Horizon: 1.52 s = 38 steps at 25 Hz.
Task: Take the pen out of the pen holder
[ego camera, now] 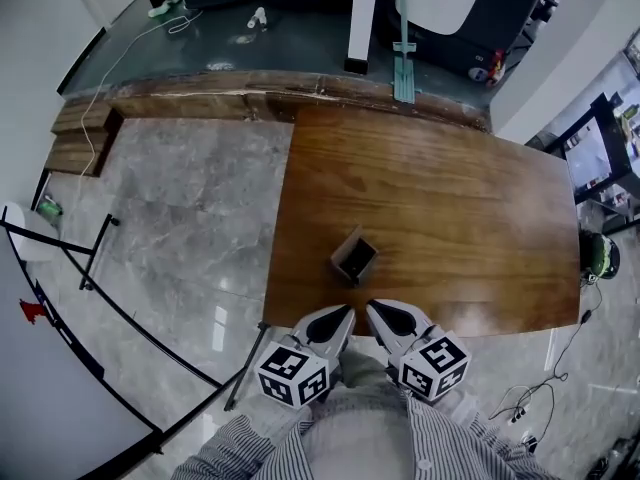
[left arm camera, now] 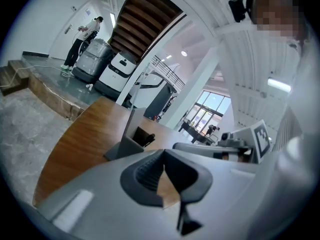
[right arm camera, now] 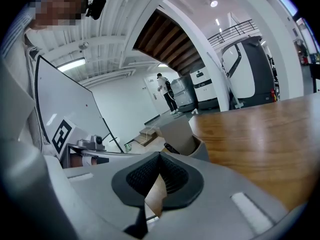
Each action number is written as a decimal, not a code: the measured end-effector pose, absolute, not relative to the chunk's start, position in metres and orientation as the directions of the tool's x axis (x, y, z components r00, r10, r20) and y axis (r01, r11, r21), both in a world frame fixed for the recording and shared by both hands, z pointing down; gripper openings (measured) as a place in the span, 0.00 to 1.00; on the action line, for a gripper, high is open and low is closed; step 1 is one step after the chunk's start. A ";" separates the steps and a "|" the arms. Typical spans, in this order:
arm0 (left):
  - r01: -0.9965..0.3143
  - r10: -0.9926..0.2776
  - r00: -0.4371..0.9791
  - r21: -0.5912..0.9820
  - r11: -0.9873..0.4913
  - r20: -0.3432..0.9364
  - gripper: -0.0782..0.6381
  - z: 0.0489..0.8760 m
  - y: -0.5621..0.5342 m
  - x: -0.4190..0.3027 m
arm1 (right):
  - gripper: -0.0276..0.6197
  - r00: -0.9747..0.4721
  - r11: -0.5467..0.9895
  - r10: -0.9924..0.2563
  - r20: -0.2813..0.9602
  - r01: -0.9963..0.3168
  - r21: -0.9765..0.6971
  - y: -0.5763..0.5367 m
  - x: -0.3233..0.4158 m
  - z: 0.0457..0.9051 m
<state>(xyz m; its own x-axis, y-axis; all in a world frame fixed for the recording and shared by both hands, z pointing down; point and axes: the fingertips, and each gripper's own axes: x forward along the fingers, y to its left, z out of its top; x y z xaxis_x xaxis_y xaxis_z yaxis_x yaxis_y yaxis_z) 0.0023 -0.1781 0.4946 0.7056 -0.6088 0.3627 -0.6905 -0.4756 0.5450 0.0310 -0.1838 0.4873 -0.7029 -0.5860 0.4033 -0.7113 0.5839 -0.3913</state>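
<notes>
Your left tool (ego camera: 338,323) is closed on nothing, its pads meeting at the tips, and it sits at the near edge of the worktop (ego camera: 480,218). Just ahead of both tools and apart from them, the pen holder (ego camera: 354,256) stands on the wood, with the end of the dark pen (left arm camera: 148,138) showing in its opening. Your right tool (ego camera: 388,320), just beside the left one, is likewise closed and empty.
</notes>
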 end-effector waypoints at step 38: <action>-0.691 -0.654 0.648 0.662 -0.289 0.390 0.12 0.549 -0.191 -0.025 | 0.18 -0.676 0.715 -0.549 0.491 -0.684 -0.143 -0.236 0.004 0.517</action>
<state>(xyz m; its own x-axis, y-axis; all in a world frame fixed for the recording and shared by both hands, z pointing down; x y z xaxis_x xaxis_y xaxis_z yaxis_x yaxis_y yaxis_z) -0.0247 -0.1913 0.5490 0.6476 -0.6544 0.3904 -0.6914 -0.2893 0.6620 0.0040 -0.2357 0.5172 -0.6764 -0.5494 0.4906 -0.6844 0.7149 -0.1430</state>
